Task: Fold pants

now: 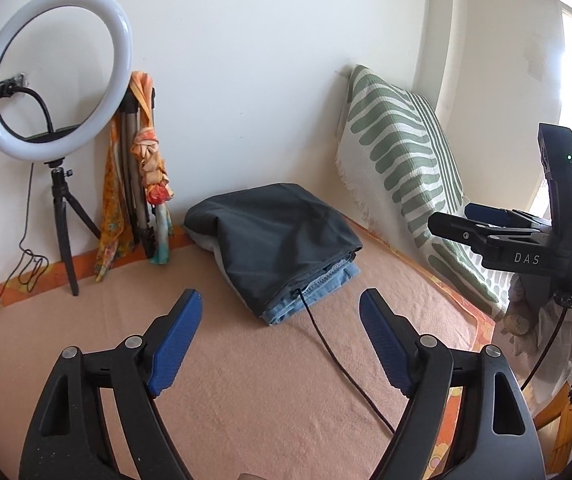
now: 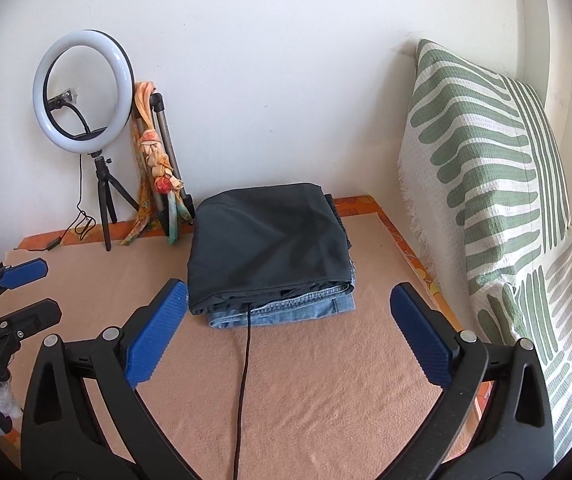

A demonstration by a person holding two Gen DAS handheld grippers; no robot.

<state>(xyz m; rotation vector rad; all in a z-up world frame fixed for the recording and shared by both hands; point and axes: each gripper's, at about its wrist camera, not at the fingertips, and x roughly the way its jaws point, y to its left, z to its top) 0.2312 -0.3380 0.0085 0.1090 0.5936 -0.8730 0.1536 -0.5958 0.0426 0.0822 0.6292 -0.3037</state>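
Folded dark grey pants [image 1: 278,236] lie on top of folded blue jeans [image 1: 317,292] in a stack on the tan blanket [image 1: 246,380], near the far wall. The stack also shows in the right wrist view, dark pants [image 2: 266,240] over jeans [image 2: 286,310]. My left gripper [image 1: 280,300] is open and empty, held short of the stack. My right gripper [image 2: 287,292] is open and empty, its fingertips either side of the stack's near edge, not touching it. The right gripper also shows at the right of the left wrist view [image 1: 485,220], and the left gripper at the left of the right wrist view [image 2: 26,288].
A black cable [image 2: 244,380] runs from the stack toward me across the blanket. A ring light on a tripod [image 1: 54,72] and a stand with an orange scarf [image 1: 146,168] are at the back left. A green-striped cushion [image 2: 493,184] leans on the right.
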